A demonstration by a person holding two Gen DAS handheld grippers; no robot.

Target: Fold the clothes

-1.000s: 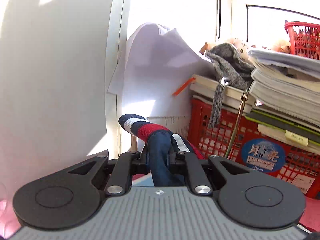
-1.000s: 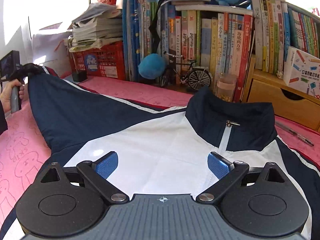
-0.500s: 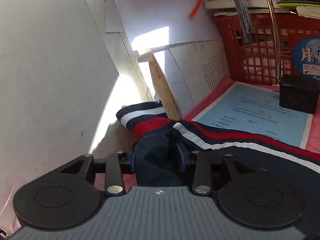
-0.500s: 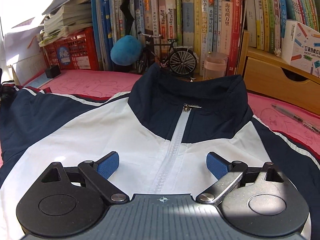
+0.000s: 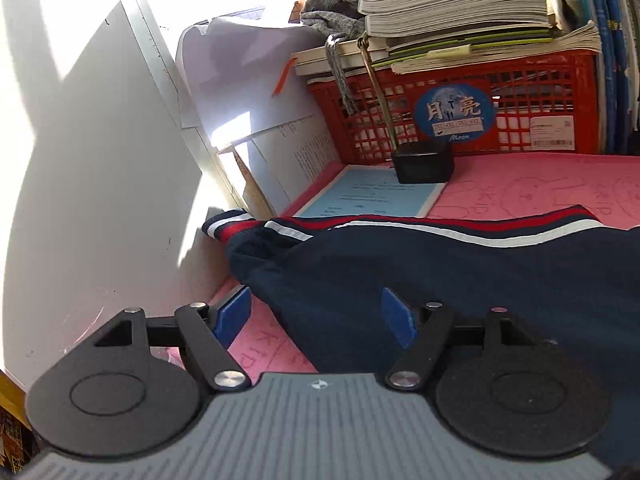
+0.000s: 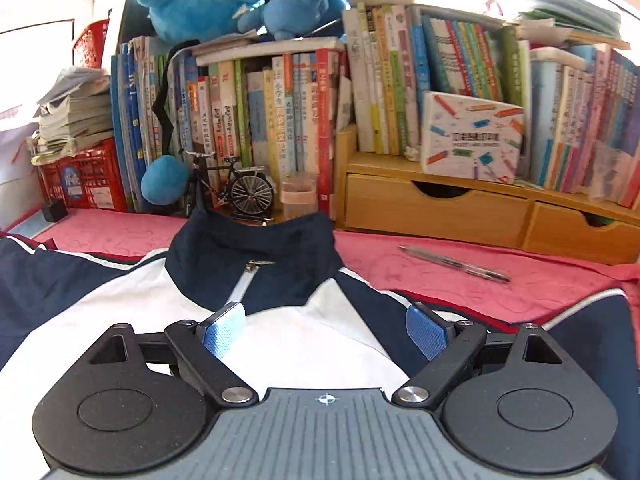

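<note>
Navy sleeve (image 5: pixel 460 272): lies flat on the pink mat (image 5: pixel 540 184), stretched from the right edge of the left wrist view to its striped cuff (image 5: pixel 224 229), which ends against the white wall panel (image 5: pixel 100 160).
Left gripper (image 5: pixel 316 314): tilted downward and rolled, so the scene leans in its view; jaws opening, with both blue pads clear of the cloth.
Sleeve against left gripper: navy cloth lies under and between the two fingers; the left pad (image 5: pixel 232 316) sits over bare pink mat just beside the sleeve's edge, while the right pad (image 5: pixel 394 316) sits over the cloth.
Right gripper (image 6: pixel 325 330): pointing down over the chest of the jacket (image 6: pixel 280 344); jaws wide but closing, nothing pressed between them.
Jacket against right gripper: white front panel spreads beneath both fingers; navy collar (image 6: pixel 256 240) and zipper pull (image 6: pixel 256 265) lie just beyond the fingertips, slightly left of centre.
Jacket count: one, spread front-up on the mat.
Grippers: two, each with two blue pads.
Pen (image 6: pixel 456 265): one, on the mat to the right of the collar, well apart from the jacket.
Red crate (image 5: pixel 460 108): one in the left wrist view, with stacked papers on top and one small black box (image 5: pixel 423 161) before it.
Wooden drawers (image 6: pixel 436 208): two, under the bookshelf.
</note>
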